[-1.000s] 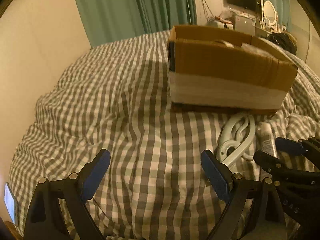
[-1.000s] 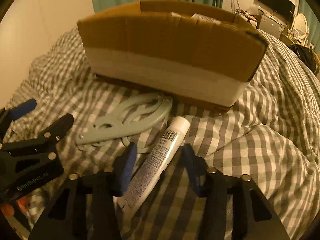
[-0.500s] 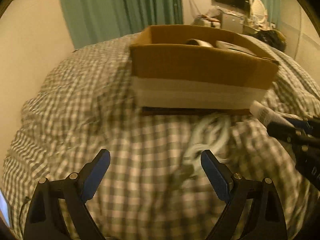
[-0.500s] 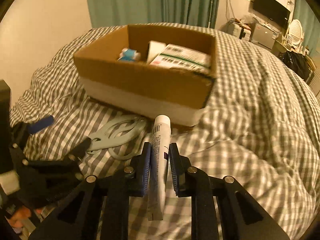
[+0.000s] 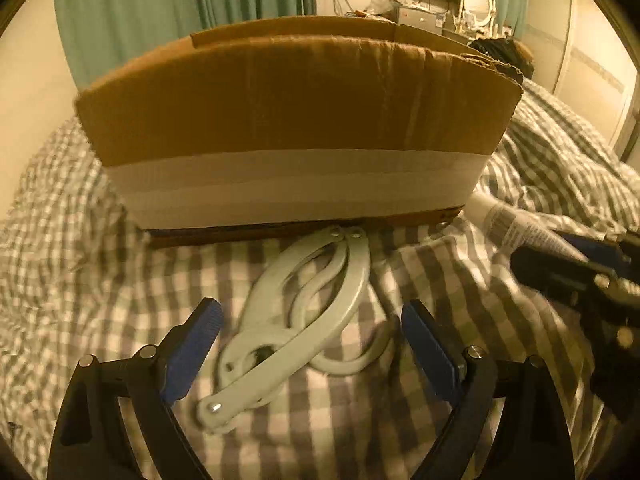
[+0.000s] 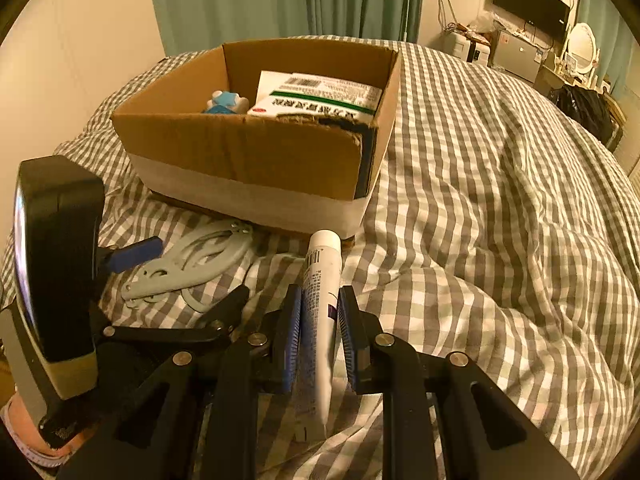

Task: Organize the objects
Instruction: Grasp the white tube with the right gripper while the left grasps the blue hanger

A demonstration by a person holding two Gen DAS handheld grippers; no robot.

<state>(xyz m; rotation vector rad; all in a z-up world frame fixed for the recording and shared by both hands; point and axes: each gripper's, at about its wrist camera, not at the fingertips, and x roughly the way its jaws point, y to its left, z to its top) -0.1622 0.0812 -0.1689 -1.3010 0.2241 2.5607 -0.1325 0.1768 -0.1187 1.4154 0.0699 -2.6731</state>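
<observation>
Tube gripped, hanger straddled, cardboard box (image 6: 256, 160) at 12 o'clock.
Right gripper (image 6: 319, 332) clamps white tube (image 6: 322, 280) short of box's near edge; left gripper (image 5: 310, 354) wide around folding hanger (image 5: 308, 308); open duvet (image 6: 500, 220) at 3 o'clock.

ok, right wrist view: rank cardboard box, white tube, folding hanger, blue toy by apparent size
1. cardboard box
2. white tube, but nearest the camera, in the right claw
3. folding hanger
4. blue toy, partly hidden
</observation>
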